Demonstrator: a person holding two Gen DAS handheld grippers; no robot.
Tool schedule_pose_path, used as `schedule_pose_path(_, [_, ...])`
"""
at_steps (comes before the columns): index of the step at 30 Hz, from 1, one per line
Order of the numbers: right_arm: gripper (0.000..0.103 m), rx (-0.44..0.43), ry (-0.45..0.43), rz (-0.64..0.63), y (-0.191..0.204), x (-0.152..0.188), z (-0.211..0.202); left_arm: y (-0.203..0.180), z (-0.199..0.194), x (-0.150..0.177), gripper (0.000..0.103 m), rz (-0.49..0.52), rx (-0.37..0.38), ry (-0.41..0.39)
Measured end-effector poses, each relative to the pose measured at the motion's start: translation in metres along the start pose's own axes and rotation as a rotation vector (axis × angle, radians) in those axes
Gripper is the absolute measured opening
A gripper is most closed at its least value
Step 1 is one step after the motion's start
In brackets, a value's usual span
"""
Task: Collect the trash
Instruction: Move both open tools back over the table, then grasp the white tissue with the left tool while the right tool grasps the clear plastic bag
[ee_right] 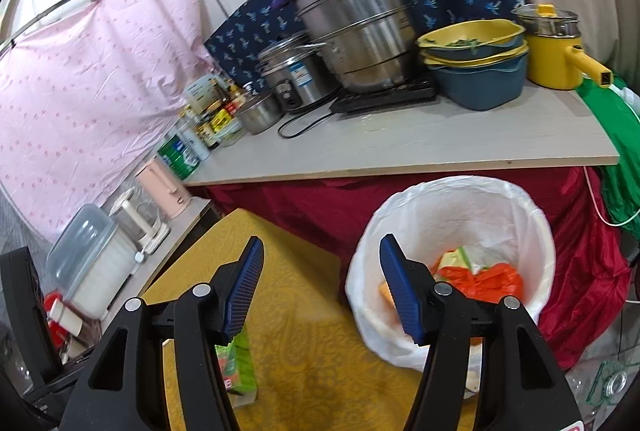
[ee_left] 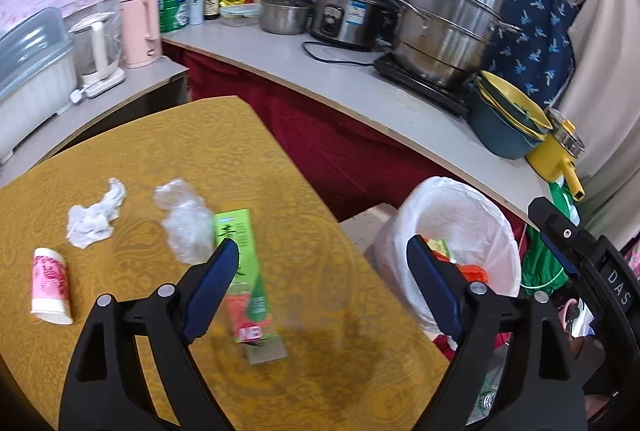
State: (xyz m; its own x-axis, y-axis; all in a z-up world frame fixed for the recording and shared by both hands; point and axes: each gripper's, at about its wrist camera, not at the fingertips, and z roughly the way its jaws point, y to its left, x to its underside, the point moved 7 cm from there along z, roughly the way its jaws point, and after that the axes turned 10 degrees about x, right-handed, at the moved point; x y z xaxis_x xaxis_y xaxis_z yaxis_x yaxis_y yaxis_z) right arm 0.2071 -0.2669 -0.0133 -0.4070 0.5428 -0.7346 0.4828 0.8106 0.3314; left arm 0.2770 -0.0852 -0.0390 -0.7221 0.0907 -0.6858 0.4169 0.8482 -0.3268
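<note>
Clearly the next pick should be the long green-and-red carton [ee_left: 244, 271] lying flat on the yellow patterned table [ee_left: 304, 159], best pinched across its narrow width and carried over to the white-lined bin [ee_left: 460, 227] at about three o'clock, just off the table edge. The left gripper [ee_left: 322, 251] hangs tilted down over the carton, fingers wide apart and empty; the right gripper [ee_right: 320, 255] points down between table and bin, fingers also parted, holding nothing. Crumpled tissue [ee_left: 94, 215], clear plastic wrap [ee_left: 186, 223] and a pink paper cup [ee_left: 50, 285] wait at ten o'clock.
</note>
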Motion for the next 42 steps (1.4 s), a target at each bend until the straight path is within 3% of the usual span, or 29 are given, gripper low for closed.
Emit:
schedule_pose_path(11, [0.063, -0.052, 0.077, -0.113, 0.072, 0.047, 0.013, 0.110, -0.038, 0.020, 0.089, -0.161, -0.124, -0.010])
schedule_pose_path(21, [0.064, -0.071, 0.178, -0.197, 0.121, 0.099, 0.042, 0.212, -0.068, 0.052, 0.089, -0.250, -0.298, -0.014])
schedule_pose_path(28, [0.064, -0.101, 0.244, -0.264, 0.162, 0.130, 0.068, 0.262, -0.073, 0.063, 0.089, -0.320, -0.343, -0.008])
schedule_pose_path(35, [0.064, -0.127, 0.292, -0.314, 0.206, 0.150, 0.103, 0.282, -0.057, 0.033, 0.089, -0.315, -0.335, -0.024])
schedule_pose_path(42, [0.064, -0.107, 0.335, -0.337, 0.229, 0.163, 0.145, 0.295, 0.008, 0.012, 0.089, -0.298, -0.322, 0.044])
